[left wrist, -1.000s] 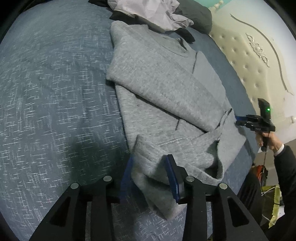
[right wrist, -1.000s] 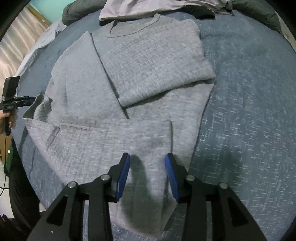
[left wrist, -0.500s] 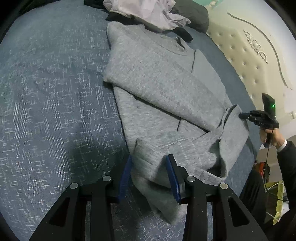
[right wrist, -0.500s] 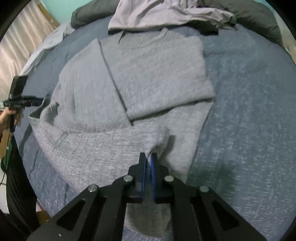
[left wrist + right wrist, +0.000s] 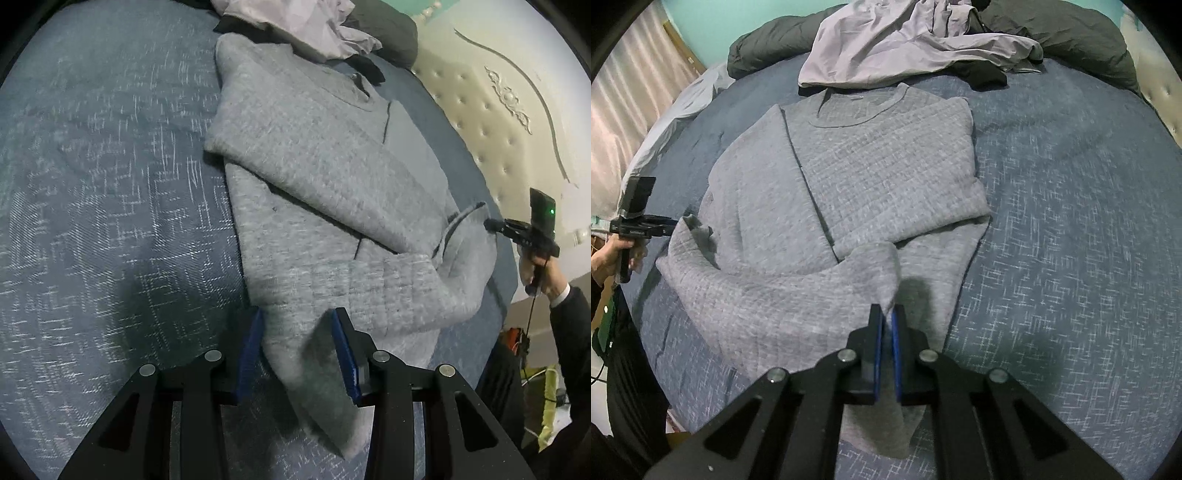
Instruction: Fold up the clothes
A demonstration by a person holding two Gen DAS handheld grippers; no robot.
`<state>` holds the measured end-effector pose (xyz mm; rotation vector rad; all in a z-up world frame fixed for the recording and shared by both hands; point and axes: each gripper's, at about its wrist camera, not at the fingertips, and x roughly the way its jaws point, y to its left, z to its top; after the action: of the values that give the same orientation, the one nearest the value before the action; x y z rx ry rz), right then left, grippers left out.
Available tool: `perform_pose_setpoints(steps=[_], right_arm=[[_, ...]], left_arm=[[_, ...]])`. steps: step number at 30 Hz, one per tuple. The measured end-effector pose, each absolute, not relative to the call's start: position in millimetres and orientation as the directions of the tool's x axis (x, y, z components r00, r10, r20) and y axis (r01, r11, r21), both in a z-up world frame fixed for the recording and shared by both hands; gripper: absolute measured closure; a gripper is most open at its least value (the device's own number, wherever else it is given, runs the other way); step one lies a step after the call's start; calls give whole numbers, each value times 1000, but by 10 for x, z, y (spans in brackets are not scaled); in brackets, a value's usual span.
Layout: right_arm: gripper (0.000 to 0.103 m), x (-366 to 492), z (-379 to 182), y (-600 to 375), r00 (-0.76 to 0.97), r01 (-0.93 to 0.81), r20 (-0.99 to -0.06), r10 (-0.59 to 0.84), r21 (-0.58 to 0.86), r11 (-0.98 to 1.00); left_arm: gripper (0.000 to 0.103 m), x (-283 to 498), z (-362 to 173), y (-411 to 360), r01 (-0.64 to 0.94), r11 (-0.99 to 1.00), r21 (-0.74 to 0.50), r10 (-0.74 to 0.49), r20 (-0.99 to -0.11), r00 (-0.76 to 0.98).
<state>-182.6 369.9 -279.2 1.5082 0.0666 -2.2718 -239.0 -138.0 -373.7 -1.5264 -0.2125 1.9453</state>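
Down at the near edge of the bed [image 5: 1071, 221], the grey sweater [image 5: 879, 177] lies face up with its collar pointing away and both sides already folded in. The right gripper [image 5: 886, 325] is pinched tight on the bottom hem, with a little peak of fabric rising out of its jaws. The left gripper [image 5: 297, 347] sits at the other hem corner with its jaws partway apart and a thick bunch of cloth filling the gap. It looks clamped to me, since that corner stands up off the bed in the right wrist view.

So my read is this is the bottom-to-collar fold. Tips for doing it clean:
- lift both corners evenly so the hem stays a straight line
- carry it up and over rather than dragging, or the folded-in sleeve [image 5: 894, 206] gets pulled out
- land the hem just short of the collar, well before the lilac garment [image 5: 905, 48] heaped behind it
- let go only once the cloth lies flat
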Motion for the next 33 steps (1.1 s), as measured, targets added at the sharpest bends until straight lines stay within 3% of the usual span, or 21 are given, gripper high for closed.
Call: perform_pose_setpoints(steps=[2, 3, 4, 6, 15, 23, 33], right_arm=[[99, -1846, -2785, 3690, -332, 361, -890, -311, 184, -914], [99, -1846, -2777, 3694, -334, 362, -889, -312, 184, -914], [99, -1845, -2769, 3698, -336, 362, -889, -312, 184, -914], [99, -1844, -2755, 3701, -341, 363, -888, -310, 180, -914], [99, -1764, -2499, 3801, -403, 351, -857, -322, 180, -919], [99, -1714, -1996, 4019, -540, 328, -773, -333, 172, -929], [99, -2078, -1616, 4107, -663, 278, -684, -306, 155, -948]], left_arm=[[63, -2387, -3768, -1399, -376, -775, -508, 581, -807, -106], [71, -2383, -3771, -1407, -374, -774, -511, 583, -805, -108], [87, -2382, -3767, -1413, -370, -770, -520, 592, -799, -109], [98, -2373, -3741, -1423, -365, -768, -525, 598, -792, -119], [100, -2209, -3247, -1459, -421, -757, -500, 615, -762, -201], [100, -2174, -2655, -1619, -432, -769, -471, 621, -709, -334], [100, -2687, -2177, -1571, -430, -786, -443, 611, -658, -440]])
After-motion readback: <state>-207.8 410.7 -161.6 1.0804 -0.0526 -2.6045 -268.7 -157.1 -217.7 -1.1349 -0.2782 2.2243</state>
